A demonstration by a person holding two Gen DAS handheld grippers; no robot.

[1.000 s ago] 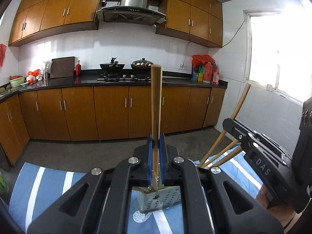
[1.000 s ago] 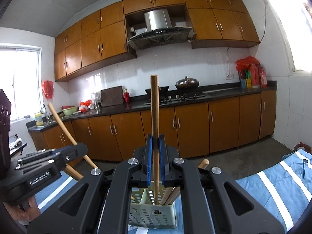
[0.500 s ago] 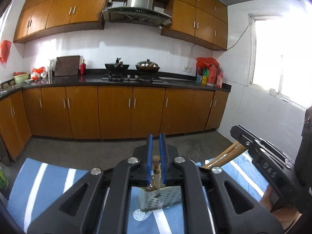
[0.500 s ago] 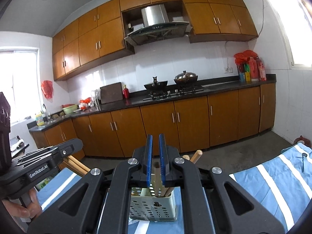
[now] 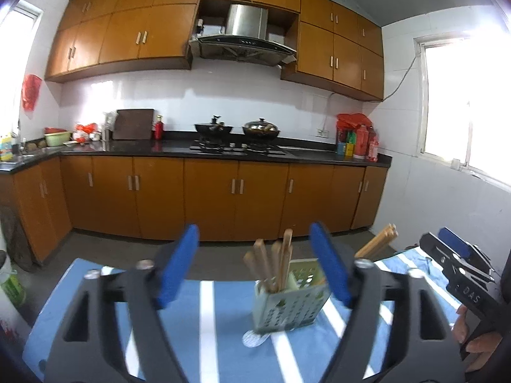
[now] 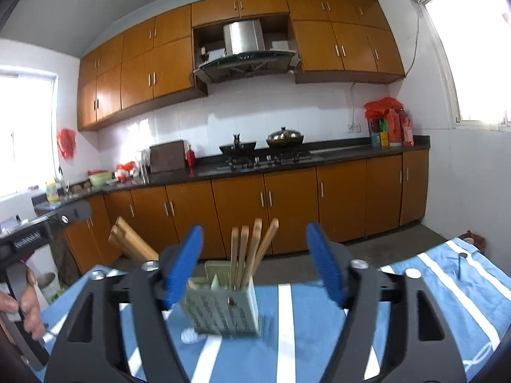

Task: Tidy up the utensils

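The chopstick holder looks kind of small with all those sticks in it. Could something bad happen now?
Maybe. The chopstick holder is light-looking, and the chopsticks rise well above its rim, some leaning, so a bump could tip it. Both claws are open with the holder between their fingers: the right claw and the left claw. Pulling back crookedly could catch a stick. The striped cloth might also slide underneath.

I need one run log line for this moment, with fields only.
left gripper: open, holds nothing | right gripper: open, holds nothing | chopsticks: upright in holder | holder: on striped cloth
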